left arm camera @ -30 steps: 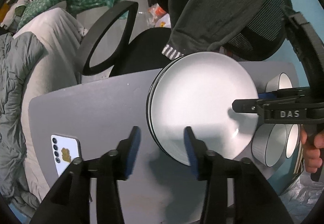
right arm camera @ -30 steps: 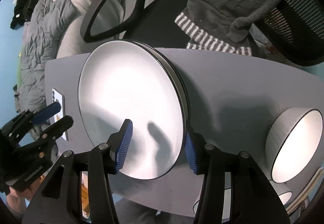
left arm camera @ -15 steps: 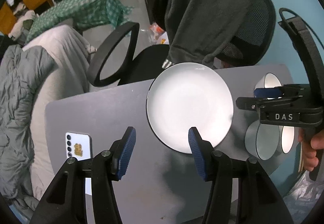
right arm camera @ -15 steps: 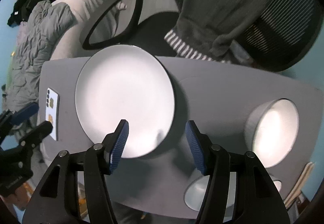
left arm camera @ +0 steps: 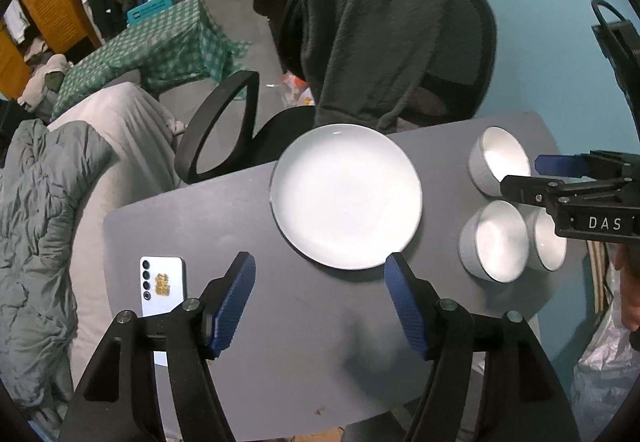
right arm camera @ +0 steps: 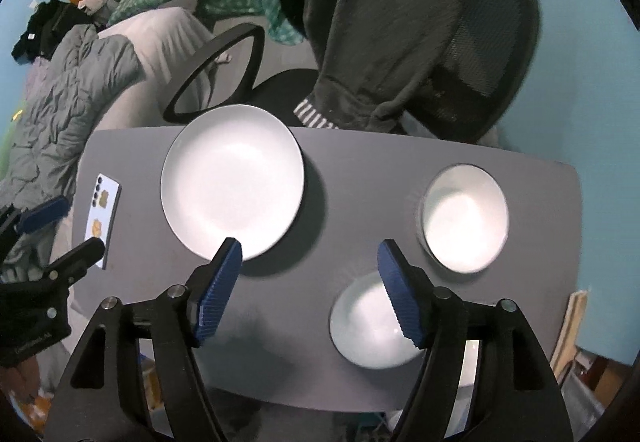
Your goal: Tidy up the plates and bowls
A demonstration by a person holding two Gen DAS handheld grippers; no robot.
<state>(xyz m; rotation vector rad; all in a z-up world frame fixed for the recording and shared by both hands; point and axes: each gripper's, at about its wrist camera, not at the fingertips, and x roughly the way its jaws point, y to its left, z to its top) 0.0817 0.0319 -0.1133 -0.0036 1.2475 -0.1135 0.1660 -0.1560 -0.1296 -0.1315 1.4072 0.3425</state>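
Note:
A stack of white plates (left arm camera: 346, 196) sits on the grey table (left arm camera: 304, 330) near its far edge; it also shows in the right wrist view (right arm camera: 232, 180). Three white bowls stand at the table's right end: one far (left arm camera: 498, 161), one near (left arm camera: 494, 246), one behind it (left arm camera: 546, 244). The right wrist view shows two bowls, one far (right arm camera: 464, 218) and one near (right arm camera: 370, 326). My left gripper (left arm camera: 320, 300) is open and empty, high above the table's near side. My right gripper (right arm camera: 310, 288) is open and empty, high above the table; it also shows at the right edge of the left wrist view (left arm camera: 532, 174).
A white phone (left arm camera: 162, 284) lies at the table's left end. A black office chair (left arm camera: 440, 54) draped with a dark grey garment (left arm camera: 368, 26) stands behind the table. A bed with grey bedding (left arm camera: 40, 210) lies to the left.
Both grippers have risen and pulled back from the plate stack, and their jaws have opened wider. The plates stay on the table. The bowls have come into fuller view.

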